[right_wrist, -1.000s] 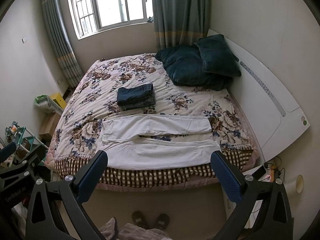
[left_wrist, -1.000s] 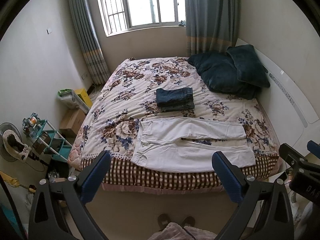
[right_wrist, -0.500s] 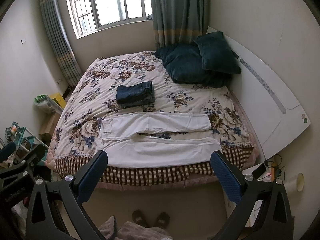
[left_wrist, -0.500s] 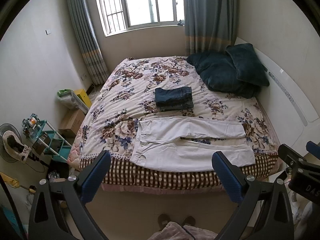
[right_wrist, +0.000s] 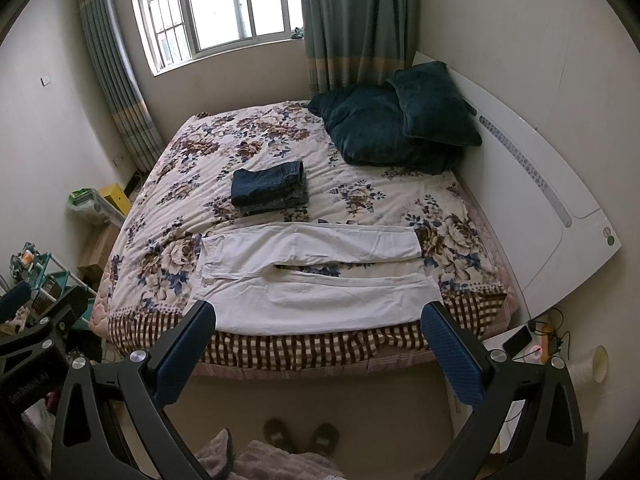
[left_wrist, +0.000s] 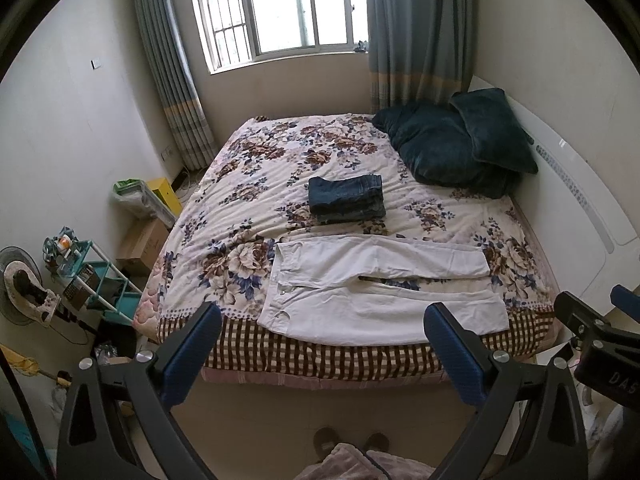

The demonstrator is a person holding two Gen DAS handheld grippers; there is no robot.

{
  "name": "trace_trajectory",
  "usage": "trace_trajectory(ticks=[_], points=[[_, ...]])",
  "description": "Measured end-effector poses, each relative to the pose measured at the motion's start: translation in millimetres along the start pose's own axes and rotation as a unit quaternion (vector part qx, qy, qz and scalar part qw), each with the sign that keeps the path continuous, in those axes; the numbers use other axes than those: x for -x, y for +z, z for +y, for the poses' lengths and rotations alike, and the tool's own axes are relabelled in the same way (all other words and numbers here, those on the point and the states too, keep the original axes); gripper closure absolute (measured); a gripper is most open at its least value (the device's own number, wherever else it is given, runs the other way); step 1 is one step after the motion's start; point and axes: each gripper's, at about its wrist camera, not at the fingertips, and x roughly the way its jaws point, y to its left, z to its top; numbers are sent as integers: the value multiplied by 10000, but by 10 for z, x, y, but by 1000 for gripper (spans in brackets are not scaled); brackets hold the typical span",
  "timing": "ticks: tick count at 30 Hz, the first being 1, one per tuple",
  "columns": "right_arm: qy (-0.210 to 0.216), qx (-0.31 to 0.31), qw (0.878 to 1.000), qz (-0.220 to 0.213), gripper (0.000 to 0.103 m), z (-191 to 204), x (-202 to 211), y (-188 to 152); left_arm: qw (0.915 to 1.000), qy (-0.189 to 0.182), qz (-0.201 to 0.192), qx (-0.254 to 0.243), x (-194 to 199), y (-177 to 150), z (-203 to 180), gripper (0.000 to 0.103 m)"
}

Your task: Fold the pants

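Note:
White pants (left_wrist: 380, 280) lie spread flat on the near part of the floral bed (left_wrist: 248, 200), waistband to the left, both legs running right; they also show in the right wrist view (right_wrist: 312, 276). A folded stack of dark blue jeans (left_wrist: 346, 199) sits behind them in the middle of the bed and shows in the right wrist view (right_wrist: 270, 189) too. My left gripper (left_wrist: 320, 344) is open and empty, held high in front of the bed's near edge. My right gripper (right_wrist: 318, 342) is open and empty, at the same height beside it.
Dark teal pillows (left_wrist: 452, 144) lie at the right, against the white headboard (left_wrist: 580, 208). A teal rack (left_wrist: 96, 284), a fan (left_wrist: 24, 284) and boxes (left_wrist: 144, 236) stand left of the bed. A nightstand with cables (right_wrist: 532, 340) is at the right. Slippers (right_wrist: 300, 436) are on the floor below.
Both grippers have drifted slightly, so the bed sits a little higher in both views. The pants and jeans have not moved. Both grippers stay open.

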Motion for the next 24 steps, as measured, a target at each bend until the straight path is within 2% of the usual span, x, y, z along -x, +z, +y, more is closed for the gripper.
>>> trace_trajectory(ticks=[11, 17, 24], points=[[28, -24, 10000, -17, 0, -80, -14, -59, 10000, -4, 7, 8, 19, 19, -27, 0], [-3, -65, 10000, -27, 0, -99, -36, -77, 9999, 25, -25, 105, -71, 57, -212, 0], [-153, -87, 9998, -23, 0, -268, -500, 19, 9991, 275, -141, 282, -463, 115, -229, 0]])
